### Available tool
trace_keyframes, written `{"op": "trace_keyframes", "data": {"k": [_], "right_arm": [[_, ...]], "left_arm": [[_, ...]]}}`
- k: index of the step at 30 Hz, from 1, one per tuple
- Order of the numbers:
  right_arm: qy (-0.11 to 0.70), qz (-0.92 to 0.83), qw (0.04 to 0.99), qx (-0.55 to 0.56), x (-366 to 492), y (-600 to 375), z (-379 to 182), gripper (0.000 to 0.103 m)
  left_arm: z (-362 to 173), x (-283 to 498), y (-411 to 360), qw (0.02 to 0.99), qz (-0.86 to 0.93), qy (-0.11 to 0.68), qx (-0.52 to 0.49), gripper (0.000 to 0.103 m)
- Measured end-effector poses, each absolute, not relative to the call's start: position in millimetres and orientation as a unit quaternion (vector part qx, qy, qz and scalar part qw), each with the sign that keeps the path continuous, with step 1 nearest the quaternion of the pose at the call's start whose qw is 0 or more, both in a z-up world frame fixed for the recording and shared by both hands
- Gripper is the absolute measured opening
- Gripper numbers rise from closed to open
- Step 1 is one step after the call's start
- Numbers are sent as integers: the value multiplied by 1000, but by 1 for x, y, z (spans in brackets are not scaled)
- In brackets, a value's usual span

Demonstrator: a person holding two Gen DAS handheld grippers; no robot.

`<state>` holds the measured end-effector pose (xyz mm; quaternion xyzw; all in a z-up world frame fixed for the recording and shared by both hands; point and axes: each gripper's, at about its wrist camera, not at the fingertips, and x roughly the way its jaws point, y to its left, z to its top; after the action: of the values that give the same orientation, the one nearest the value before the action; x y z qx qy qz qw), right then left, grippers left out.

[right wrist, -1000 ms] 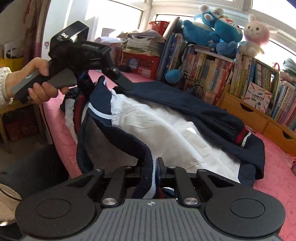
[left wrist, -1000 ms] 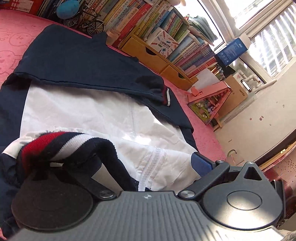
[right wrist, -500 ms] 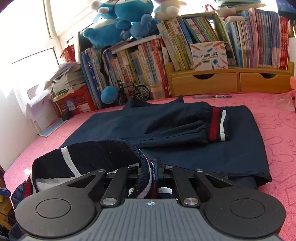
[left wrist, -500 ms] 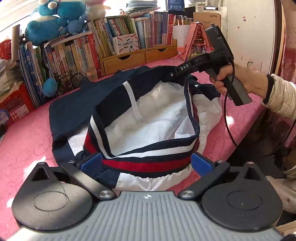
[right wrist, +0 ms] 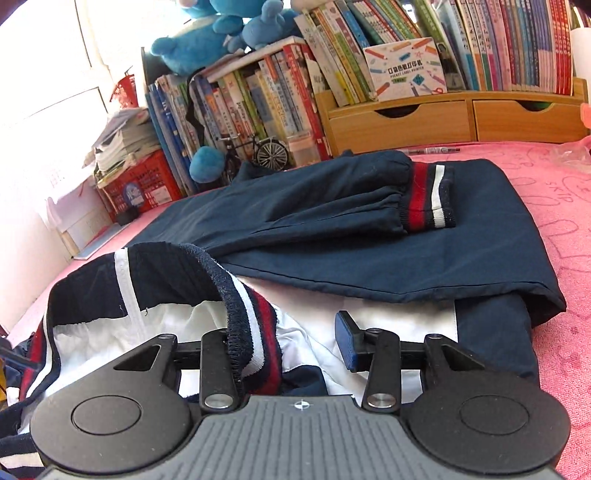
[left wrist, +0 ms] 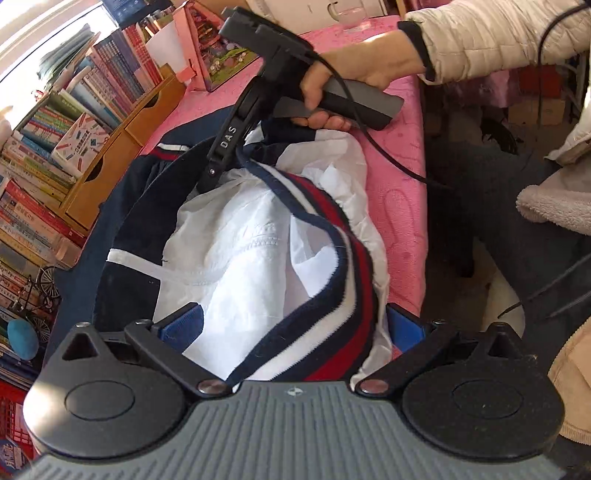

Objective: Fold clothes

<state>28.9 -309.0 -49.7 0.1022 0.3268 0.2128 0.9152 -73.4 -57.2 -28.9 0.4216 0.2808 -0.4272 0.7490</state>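
A navy jacket (right wrist: 369, 240) with white lining (left wrist: 236, 266) lies on the pink cover, one sleeve with a striped cuff (right wrist: 428, 199) folded across its top. Its red, white and navy striped hem (left wrist: 332, 295) loops up from the near edge. My left gripper (left wrist: 291, 326) is open, and the hem and lining sag between its blue pads (left wrist: 181, 325). My right gripper (right wrist: 288, 341) is open too; the hem (right wrist: 251, 325) drapes over its left finger, and its right pad (right wrist: 347, 339) stands apart. In the left wrist view a hand holds the right gripper (left wrist: 218, 166) at the hem's far end.
Books and wooden drawers (right wrist: 399, 118) line the back, with blue plush toys (right wrist: 199, 37), a model bicycle (right wrist: 258, 151) and a red crate (right wrist: 144, 184). Pink cover (right wrist: 561, 229) lies bare to the right. A sleeved arm (left wrist: 480, 33) and the bed edge are at the right.
My right gripper, shut on the hem before, has opened and the hem now hangs loose over one finger. The left gripper has swung round and stays open with the hem between its fingers.
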Motion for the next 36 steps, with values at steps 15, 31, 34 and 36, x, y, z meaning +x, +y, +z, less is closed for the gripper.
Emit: {"op": "trace_keyframes", "data": {"k": [15,31,34,36], "right_arm": [[329,245,893,187,39,-331,-54,51],[325,249,895,176,37,-325,-54,60],[325,250,896,171,37,-323,-53,62],[325,252,896,167,36,-322,-53,65]], "left_arm": [[-2,-30,22,831,-321,393,226,103],[36,-7,9,880,-260,397,35,103],[19,3,5,887,-173,400,153,103],[6,-8,-3,871,-181,401,217,103]]}}
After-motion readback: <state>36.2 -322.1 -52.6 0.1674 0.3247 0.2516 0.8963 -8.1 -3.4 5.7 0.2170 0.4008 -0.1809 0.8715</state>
